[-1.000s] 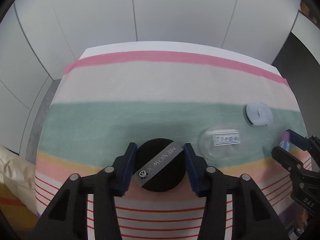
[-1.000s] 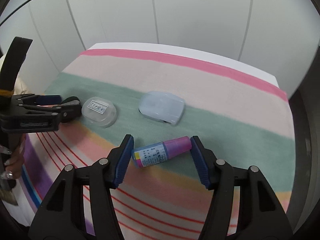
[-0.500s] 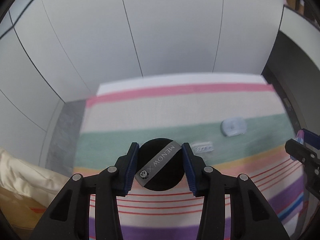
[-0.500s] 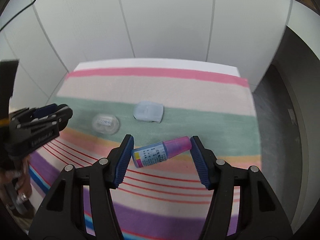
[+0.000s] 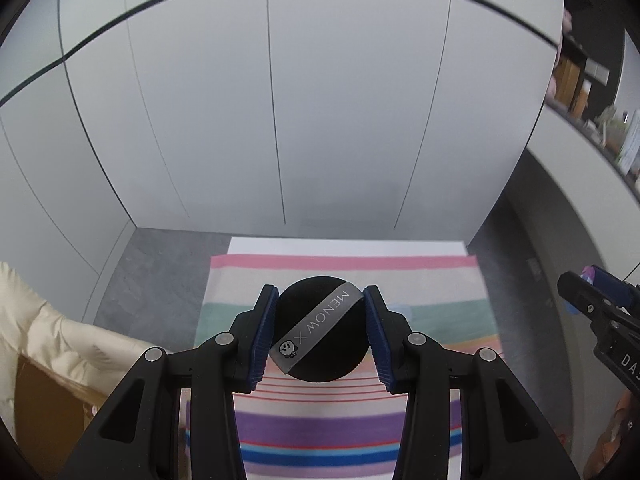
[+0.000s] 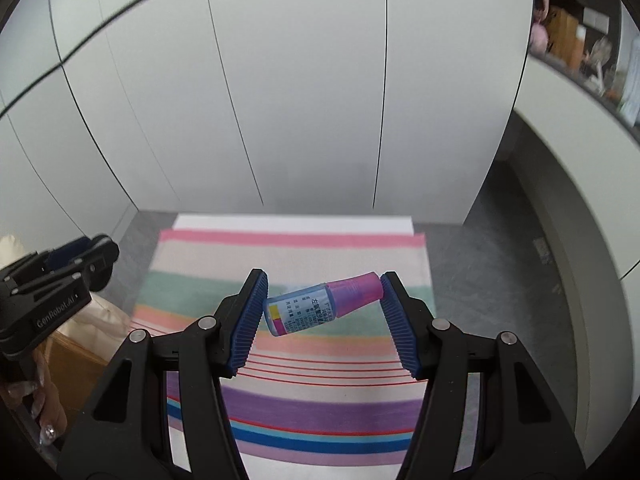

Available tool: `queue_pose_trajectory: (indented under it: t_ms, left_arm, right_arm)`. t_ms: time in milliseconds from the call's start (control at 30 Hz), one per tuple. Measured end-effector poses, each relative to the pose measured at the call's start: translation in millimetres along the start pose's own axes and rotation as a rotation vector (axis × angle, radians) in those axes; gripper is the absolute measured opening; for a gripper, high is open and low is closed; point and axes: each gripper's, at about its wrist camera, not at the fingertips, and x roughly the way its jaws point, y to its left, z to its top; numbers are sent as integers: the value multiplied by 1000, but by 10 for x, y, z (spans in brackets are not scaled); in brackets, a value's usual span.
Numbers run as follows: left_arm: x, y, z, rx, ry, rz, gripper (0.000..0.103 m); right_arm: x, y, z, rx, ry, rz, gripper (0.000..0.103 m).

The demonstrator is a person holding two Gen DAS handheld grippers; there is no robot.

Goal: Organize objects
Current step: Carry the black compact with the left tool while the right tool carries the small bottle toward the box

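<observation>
High above the striped tablecloth (image 5: 344,424), my left gripper (image 5: 320,330) is shut on a round black powder puff (image 5: 322,330) with a grey ribbon band across it. My right gripper (image 6: 322,306) is shut on a small eye-drop bottle (image 6: 320,306) with a blue label and pink cap, held lying sideways between the blue pads. The right gripper (image 5: 600,304) also shows at the right edge of the left wrist view, and the left gripper (image 6: 60,272) at the left edge of the right wrist view. A pale blue case (image 5: 398,307) peeks out beside the left finger.
The striped cloth (image 6: 288,352) covers a small table that stands against white wall panels (image 5: 280,120). Grey floor (image 6: 500,280) lies on both sides. A cream cushion (image 5: 44,328) and a brown box sit at the left. A shelf with clutter (image 6: 580,40) is at upper right.
Both grippers have risen well above the table with the puff and the bottle still held. The table now looks small and far below, and the clear case has gone out of sight.
</observation>
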Motion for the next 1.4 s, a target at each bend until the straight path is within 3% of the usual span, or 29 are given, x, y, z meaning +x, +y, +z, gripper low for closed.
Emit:
queue_pose_trajectory:
  t_ms: [267,600,967,1233,1400]
  left_arm:
    - [-628,35,50,-17,-43,-23,44]
    - [-1096,70,-74,-3,-82,-20,44]
    - [-1712,117,-545,8,-147,-47,44]
    - [-2187,81,-1167,60,-163,-45,44]
    - [-2350,43,-1609,110,-155,-3,44]
  right_arm:
    - [-758,150,184,-37,-93,-13,61]
    - [-1041,151,53,-23,-102,11,61]
    - [-1432,161,-518,-30,-111,31,61]
    - [-1801,223,-1130,-19,-98,74,61]
    - [-1994,332,-1523,-28,-65,90,61]
